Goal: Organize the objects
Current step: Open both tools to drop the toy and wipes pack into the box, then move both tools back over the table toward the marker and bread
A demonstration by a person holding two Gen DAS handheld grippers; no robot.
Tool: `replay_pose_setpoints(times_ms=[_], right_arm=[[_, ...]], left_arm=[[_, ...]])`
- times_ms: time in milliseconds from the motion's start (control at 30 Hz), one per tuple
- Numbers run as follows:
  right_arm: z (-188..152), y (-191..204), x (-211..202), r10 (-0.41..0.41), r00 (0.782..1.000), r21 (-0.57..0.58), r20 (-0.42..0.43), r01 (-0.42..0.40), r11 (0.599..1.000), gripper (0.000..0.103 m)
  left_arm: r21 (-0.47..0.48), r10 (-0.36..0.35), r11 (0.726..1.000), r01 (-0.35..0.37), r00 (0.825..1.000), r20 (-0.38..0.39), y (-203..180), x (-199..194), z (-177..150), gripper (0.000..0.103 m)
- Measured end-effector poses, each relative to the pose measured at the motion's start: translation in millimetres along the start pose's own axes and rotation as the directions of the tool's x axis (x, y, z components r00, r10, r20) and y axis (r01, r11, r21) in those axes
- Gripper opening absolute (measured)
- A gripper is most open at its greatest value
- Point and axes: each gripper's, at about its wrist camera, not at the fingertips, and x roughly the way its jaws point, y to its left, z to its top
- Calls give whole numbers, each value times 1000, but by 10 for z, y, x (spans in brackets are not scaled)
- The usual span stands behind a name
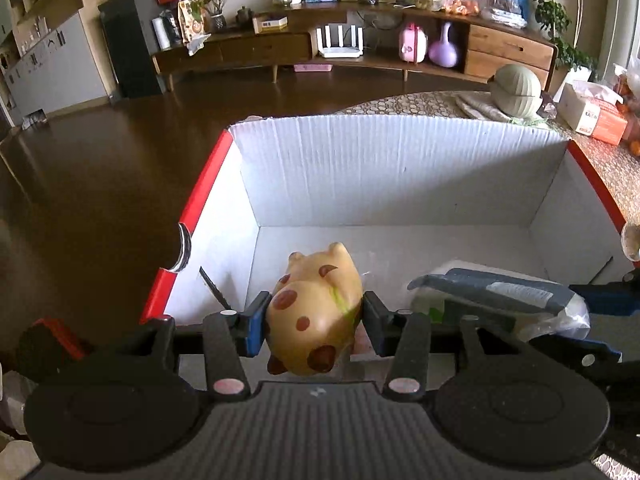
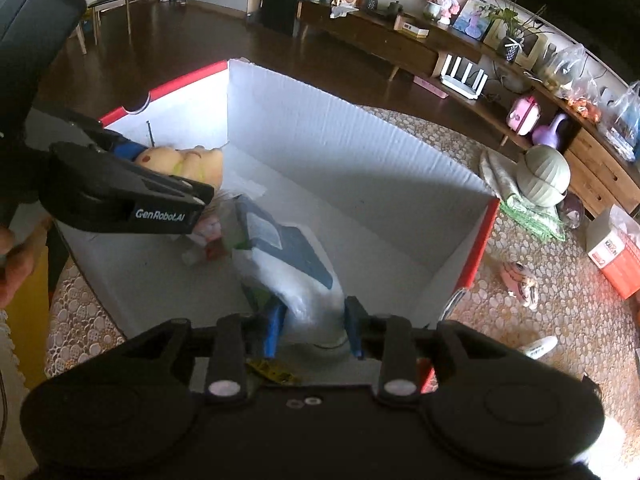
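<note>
Left wrist view is showing a tan toy pig (image 1: 314, 312) with brown spots, lower centre. The left gripper (image 1: 314, 324) is clamping it over a white box (image 1: 400, 168). The right gripper (image 2: 314, 328) is pinching a clear plastic bag (image 2: 296, 280).

Lace-clothed table (image 2: 560, 312) w/ box (image 2: 360, 152)

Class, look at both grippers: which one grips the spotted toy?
The left gripper: its jaws clamp the spotted yellow toy, while the right gripper clamps a plastic-wrapped blue package.
</note>
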Motion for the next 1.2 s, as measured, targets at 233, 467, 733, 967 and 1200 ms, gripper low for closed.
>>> replay_pose_setpoints(times_ms=[233,467,733,967,1200], right_arm=[[13,-36,-29,-5,1000,-2,-4,5,1000,45],[-14,-90,-146,8,1000,4,18,-8,1000,62],[-98,-96,-402,38,998,-15,58,-37,999,70],[-144,-152,-697,66,992,-4,104,-66,998,74],[-261,-236,-991,93,985,15,143,-96,995,76]], left_arm=[[3,-4,1000,4,999,33,-28,-66,8,65],[-10,-1,1000,2,998,57,-52,-172,5,65],[-7,4,1000,-3,996,88,-106,-385,-21,65],[5,-14,1000,14,993,120,-208,-650,-40,65],[14,-48,999,47,986,160,-366,-923,-80,70]])
